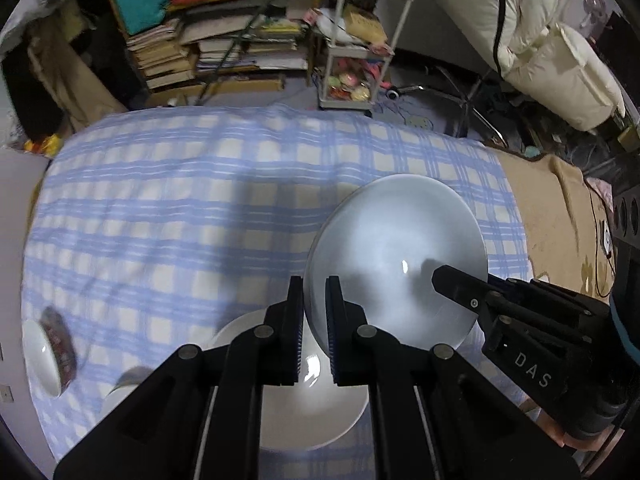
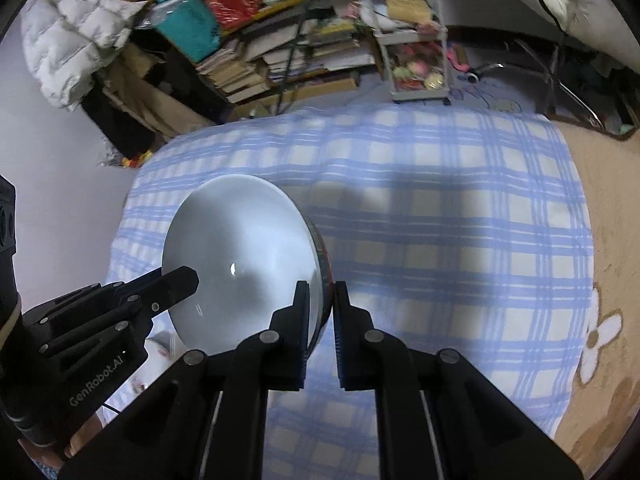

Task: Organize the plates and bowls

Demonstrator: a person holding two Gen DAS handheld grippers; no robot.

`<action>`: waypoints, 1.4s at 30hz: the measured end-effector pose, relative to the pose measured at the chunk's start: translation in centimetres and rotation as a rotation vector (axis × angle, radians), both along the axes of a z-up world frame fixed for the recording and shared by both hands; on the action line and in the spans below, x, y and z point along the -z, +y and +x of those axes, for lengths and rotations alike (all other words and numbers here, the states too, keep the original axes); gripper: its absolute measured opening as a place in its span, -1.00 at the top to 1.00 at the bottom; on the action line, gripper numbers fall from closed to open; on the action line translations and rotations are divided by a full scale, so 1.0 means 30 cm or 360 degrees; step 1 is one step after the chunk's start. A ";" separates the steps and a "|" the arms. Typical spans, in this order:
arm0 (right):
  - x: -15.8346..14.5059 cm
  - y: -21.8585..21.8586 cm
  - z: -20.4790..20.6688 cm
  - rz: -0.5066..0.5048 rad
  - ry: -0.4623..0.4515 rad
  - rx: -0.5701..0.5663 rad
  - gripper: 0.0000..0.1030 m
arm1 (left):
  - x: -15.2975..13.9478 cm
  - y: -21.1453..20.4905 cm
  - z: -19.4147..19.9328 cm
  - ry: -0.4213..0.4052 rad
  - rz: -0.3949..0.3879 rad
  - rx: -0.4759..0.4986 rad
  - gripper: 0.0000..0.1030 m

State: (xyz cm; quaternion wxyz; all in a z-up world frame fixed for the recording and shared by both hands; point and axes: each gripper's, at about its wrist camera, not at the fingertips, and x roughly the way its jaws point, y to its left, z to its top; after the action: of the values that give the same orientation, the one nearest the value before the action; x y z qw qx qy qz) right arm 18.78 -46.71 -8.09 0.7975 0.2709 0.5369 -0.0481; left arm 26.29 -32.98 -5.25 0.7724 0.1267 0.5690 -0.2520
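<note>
A white bowl [image 1: 396,256] with a red patterned outside [image 2: 326,268] hangs tilted above the blue checked cloth [image 1: 180,208], held from both sides. My left gripper [image 1: 314,304] is shut on its left rim. My right gripper [image 2: 322,304] is shut on the opposite rim, and it shows in the left wrist view as a black finger [image 1: 452,280] lying over the bowl's inside. Under the held bowl a white dish [image 1: 304,416] rests on the cloth. A second red-patterned bowl [image 1: 44,356] sits at the cloth's left edge.
Another white piece [image 1: 124,384] pokes out beside my left gripper's arm. Behind the checked cloth [image 2: 440,220] stand stacked books [image 1: 224,52], a white trolley [image 1: 360,40] and a chair base [image 1: 460,100]. A tan flowered blanket [image 2: 600,320] lies to the right.
</note>
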 end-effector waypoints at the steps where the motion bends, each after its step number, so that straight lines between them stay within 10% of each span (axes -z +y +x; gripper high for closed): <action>1: -0.016 0.025 -0.001 0.0000 -0.0014 -0.0012 0.75 | -0.014 0.022 -0.001 -0.0007 -0.0005 -0.0012 0.82; 11: -0.062 0.234 -0.026 -0.0060 -0.0025 -0.0132 0.74 | -0.068 0.217 -0.065 -0.0074 -0.0012 -0.0115 0.82; 28: 0.080 0.390 -0.032 -0.0309 0.0149 -0.0201 0.74 | 0.173 0.334 -0.081 0.0164 -0.0017 -0.0272 0.80; 42: 0.174 0.367 -0.073 -0.0182 0.0173 -0.0071 0.72 | 0.265 0.327 -0.084 0.0244 -0.0041 -0.0263 0.79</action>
State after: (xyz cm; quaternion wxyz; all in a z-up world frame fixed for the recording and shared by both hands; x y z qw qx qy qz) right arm 16.58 -35.70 -13.30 0.7822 0.2097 0.5818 -0.0755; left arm 23.77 -23.16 -13.22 0.7463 0.0498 0.6317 -0.2038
